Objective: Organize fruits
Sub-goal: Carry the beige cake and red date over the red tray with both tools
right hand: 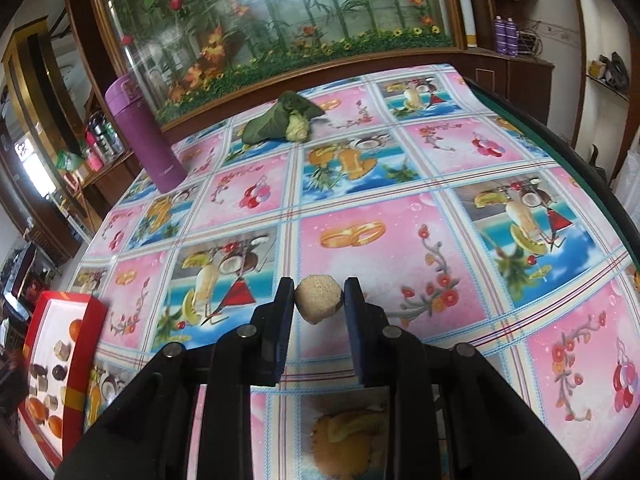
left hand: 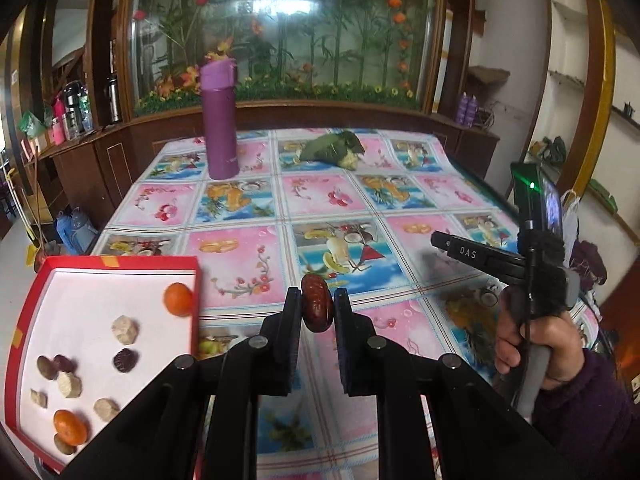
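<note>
My left gripper (left hand: 317,308) is shut on a dark red date (left hand: 317,303), held above the patterned tablecloth just right of the red box (left hand: 28,316). Inside the white-lined box lie two oranges (left hand: 178,299), several beige lumps (left hand: 125,329) and dark dates (left hand: 125,360). My right gripper (right hand: 319,300) is shut on a round beige lump (right hand: 319,298) above the tablecloth. In the left wrist view the right gripper (left hand: 440,240) appears from the side at right, held by a hand (left hand: 536,344). The red box (right hand: 82,344) sits at lower left in the right wrist view.
A tall purple flask (left hand: 219,120) stands at the far left of the table (left hand: 340,200). A green leafy bundle (left hand: 334,148) lies at the far middle. Behind the table is a glass cabinet with artificial flowers. The table's right edge (right hand: 592,168) drops off near a wall with shelves.
</note>
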`<state>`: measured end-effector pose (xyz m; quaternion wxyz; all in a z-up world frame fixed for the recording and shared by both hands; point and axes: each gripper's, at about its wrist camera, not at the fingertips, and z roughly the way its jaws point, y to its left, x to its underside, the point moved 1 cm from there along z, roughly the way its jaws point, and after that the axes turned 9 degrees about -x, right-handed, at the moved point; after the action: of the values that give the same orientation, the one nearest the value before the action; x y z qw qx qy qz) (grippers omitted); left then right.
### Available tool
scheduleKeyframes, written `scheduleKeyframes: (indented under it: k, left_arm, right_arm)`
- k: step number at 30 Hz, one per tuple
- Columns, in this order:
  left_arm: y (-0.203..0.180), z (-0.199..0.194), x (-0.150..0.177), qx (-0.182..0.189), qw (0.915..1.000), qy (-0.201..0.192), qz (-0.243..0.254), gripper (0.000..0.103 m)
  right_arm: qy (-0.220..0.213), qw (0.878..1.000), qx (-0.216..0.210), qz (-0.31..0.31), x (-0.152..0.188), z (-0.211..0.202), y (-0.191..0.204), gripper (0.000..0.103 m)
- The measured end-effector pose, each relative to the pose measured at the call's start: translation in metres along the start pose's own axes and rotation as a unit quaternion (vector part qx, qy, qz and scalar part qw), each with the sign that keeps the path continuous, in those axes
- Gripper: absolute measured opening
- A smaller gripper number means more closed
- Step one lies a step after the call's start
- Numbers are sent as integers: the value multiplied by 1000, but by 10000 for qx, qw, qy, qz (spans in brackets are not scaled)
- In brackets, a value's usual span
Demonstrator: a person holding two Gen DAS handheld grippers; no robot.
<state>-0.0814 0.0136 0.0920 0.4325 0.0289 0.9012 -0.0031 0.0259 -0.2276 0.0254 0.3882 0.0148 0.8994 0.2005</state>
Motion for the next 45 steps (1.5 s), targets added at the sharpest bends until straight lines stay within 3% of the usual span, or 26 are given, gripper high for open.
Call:
scheduleKeyframes:
  k: [10, 16, 26, 31, 36, 40, 45]
  left_arm:
    - [69, -29, 10, -411, 9968, -323, -610, 15]
    - [101, -30, 19, -617, 9937, -336, -876, 15]
    - [165, -32, 35, -1261, 9855, -188, -1123, 15]
    - [188, -28, 41, -1512, 9822, -43, -1110, 15]
    - [195, -9, 38, -1446, 9848, 178, -943, 15]
    - [198, 10, 32, -1481, 9854, 347, -759, 15]
    - [204, 34, 28, -1464, 9846, 644, -706, 15]
  right_arm:
    - [-345, 9987, 319, 216, 0, -5, -3, 27]
    - [-441, 9980, 89, 451, 4, -5, 12, 27]
    - [-93, 9941, -1079, -48, 26, 16, 122, 28]
    - [183, 9825, -1783, -509, 45, 20, 186, 28]
    - [479, 9659, -2287, -1117, 69, 22, 242, 28]
    - [905, 9553, -2428, -1425, 84, 38, 269, 28]
    - [1283, 9529, -2258, -1570, 93, 60, 277, 28]
